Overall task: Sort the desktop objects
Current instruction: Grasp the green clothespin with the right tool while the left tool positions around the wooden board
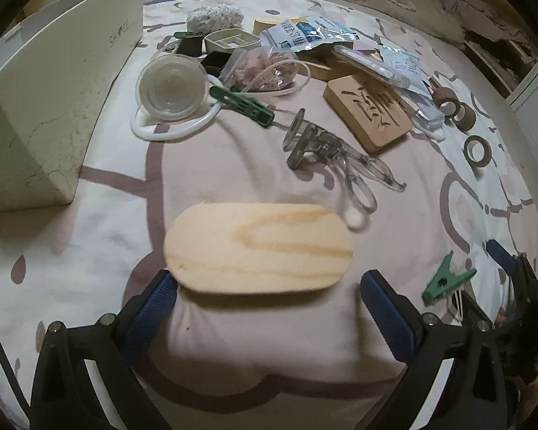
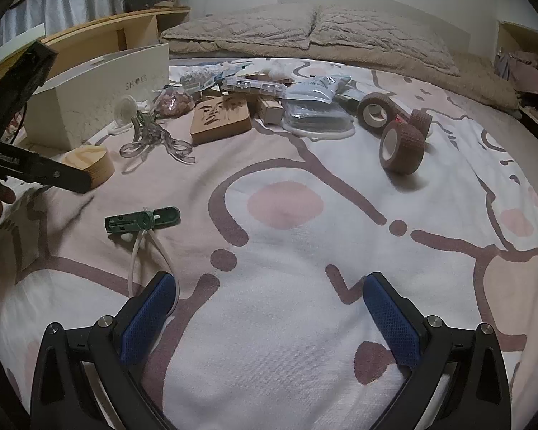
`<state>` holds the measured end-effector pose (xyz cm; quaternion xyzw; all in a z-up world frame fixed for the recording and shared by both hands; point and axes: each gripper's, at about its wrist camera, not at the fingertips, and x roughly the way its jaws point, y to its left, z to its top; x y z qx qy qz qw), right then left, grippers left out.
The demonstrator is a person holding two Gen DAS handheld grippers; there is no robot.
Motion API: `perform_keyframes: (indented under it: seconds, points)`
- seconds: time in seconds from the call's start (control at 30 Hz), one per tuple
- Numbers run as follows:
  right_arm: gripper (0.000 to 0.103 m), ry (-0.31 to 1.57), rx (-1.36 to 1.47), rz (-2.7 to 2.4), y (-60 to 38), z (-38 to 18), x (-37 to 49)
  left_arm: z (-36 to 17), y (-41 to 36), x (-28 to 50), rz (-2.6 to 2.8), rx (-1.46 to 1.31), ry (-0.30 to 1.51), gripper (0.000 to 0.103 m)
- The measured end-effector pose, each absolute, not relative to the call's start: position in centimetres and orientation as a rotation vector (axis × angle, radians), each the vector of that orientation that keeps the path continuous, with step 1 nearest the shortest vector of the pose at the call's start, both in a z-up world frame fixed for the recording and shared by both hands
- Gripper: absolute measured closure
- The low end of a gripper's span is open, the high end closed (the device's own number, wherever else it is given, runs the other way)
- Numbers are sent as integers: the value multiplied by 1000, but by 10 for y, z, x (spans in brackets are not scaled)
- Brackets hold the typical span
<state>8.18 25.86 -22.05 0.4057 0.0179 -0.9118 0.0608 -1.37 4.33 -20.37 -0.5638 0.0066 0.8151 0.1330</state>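
Observation:
A pale oval wooden block [image 1: 258, 247] lies on the bedspread just ahead of my left gripper [image 1: 267, 288], which is open and empty, fingers either side of the block's near edge. The block also shows at the left of the right wrist view [image 2: 89, 168], behind the left gripper's body. My right gripper [image 2: 269, 286] is open and empty above bare bedspread. A green clothes peg [image 2: 141, 219] with a white cord lies ahead-left of it; it also shows in the left wrist view [image 1: 446, 283]. Several objects are piled further back.
A white shoe box [image 1: 50, 107] stands at the left. Behind lie clear plastic clips [image 1: 337, 157], a carved wooden block [image 1: 367, 111], a clear cup with white tubing [image 1: 172, 87], another green peg [image 1: 244, 105], packets [image 1: 305, 34] and brown tape rolls [image 2: 401, 147]. Pillows [image 2: 305, 32] at the back.

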Motion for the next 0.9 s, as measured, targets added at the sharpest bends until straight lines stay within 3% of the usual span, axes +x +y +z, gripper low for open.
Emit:
perform_keyframes:
  seconds: [0.2,0.53,0.9]
  points:
    - [0,72,1274,-2756,256,-220,79,-210,46,-20,2405,-1648,-37,0]
    - [0,96,1444,-2686,254,-206,69,-214,45,-19,2442,-1627,39,0]
    - [0,105,1261,-2713,242,-154,77,-215,42,-26,2450,-1601,70,0]
